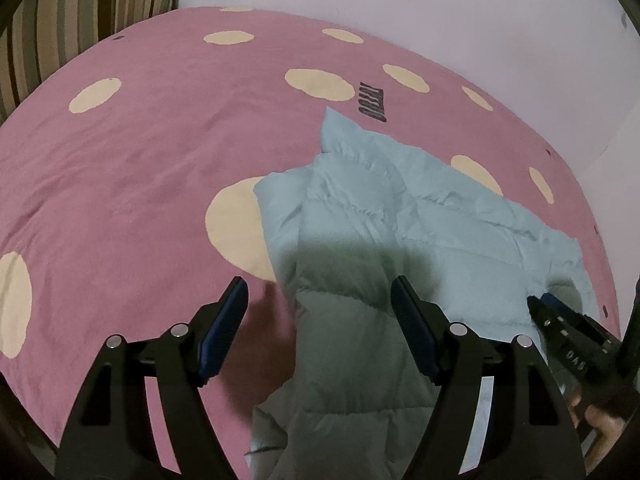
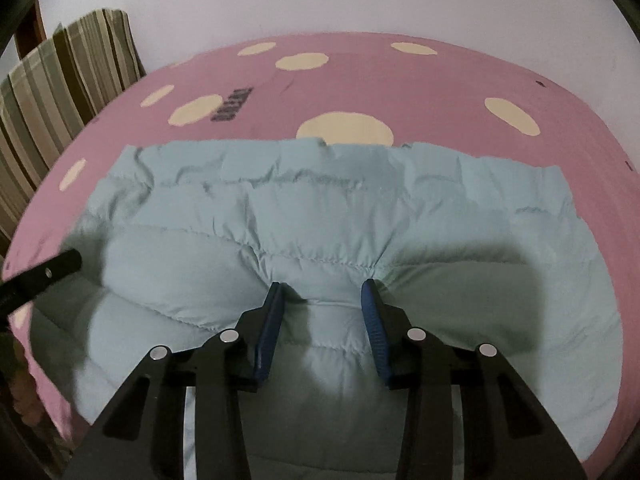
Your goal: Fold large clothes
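A light blue quilted puffer jacket (image 2: 320, 216) lies spread on a pink bedspread with cream dots (image 2: 440, 84). My right gripper (image 2: 325, 286) is open, its blue pads pressed down on either side of a puffed fold of the jacket near its front edge. In the left wrist view the jacket (image 1: 400, 216) lies to the right, with a sleeve or side part running toward the camera. My left gripper (image 1: 318, 284) is open above that part's left edge, holding nothing. The right gripper (image 1: 538, 306) shows at the far right of this view.
A striped cushion (image 1: 80, 8) stands at the bed's far left, also in the right wrist view (image 2: 60, 92). A pale wall (image 1: 440, 12) runs behind the bed. Dark lettering (image 1: 372, 104) is printed on the bedspread (image 1: 140, 160) beyond the jacket.
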Motion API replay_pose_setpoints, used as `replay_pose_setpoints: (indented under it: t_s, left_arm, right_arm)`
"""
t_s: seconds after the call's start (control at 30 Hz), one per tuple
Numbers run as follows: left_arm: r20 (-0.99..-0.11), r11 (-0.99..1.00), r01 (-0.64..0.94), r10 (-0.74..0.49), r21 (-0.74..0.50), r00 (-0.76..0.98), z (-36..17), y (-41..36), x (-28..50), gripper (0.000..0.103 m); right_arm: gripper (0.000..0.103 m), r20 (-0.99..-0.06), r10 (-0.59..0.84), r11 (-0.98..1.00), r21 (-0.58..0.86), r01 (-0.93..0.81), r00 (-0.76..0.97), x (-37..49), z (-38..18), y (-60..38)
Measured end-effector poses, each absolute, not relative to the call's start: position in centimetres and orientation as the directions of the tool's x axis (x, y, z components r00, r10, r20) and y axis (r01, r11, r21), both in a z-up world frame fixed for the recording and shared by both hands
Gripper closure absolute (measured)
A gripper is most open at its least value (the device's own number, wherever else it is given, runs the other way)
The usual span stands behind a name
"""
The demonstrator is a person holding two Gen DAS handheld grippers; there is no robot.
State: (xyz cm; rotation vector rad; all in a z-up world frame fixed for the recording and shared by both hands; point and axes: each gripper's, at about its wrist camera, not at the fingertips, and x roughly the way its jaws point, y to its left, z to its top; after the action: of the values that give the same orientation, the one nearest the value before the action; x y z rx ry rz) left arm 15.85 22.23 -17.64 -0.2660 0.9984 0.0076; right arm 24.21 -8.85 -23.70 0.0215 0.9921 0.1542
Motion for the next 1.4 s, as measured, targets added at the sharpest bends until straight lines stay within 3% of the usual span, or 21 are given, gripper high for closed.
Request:
replay_pose_setpoints:
  t_s: [0.5, 0.53, 0.7, 0.83, 1.4]
  left_arm:
    - [-0.881, 0.967, -0.09, -0.174, -0.236, 0.441, -19.8, 21.6, 19.0, 0.03]
    - [-0.884, 0.966, -0.088, -0.183, -0.243, 0.43, -20.1, 21.5, 19.2, 0.032]
    - [-0.88, 0.957, -0.038, -0.248, -0.287, 0.405, -20.6, 20.5, 19.4, 0.072]
    - [-0.878, 0.966, -0.011, -0.229, -0.258, 0.421, -19.4, 19.5, 19.1, 0.087]
    - [-0.806, 0.992, 0.089, -0.126, -0.091, 0.578, -9.2, 12.4, 15.7, 0.092]
  right_arm:
    - [0.062, -0.834, 0.121, 0.991, 0.072, -0.111, 0.538, 24.1, -24.8, -8.3]
    - [0.062, -0.834, 0.12, 0.991, 0.071, -0.111, 0.539, 24.1, -24.8, -8.3]
    - [0.062, -0.832, 0.118, 0.991, 0.067, -0.114, 0.541, 24.2, -25.0, -8.2]
    - [0.062, -0.83, 0.115, 0.992, 0.063, -0.114, 0.545, 24.3, -25.2, -8.2]
    - [0.062, -0.813, 0.172, 0.985, 0.131, -0.113, 0.557, 24.1, -24.3, -9.5]
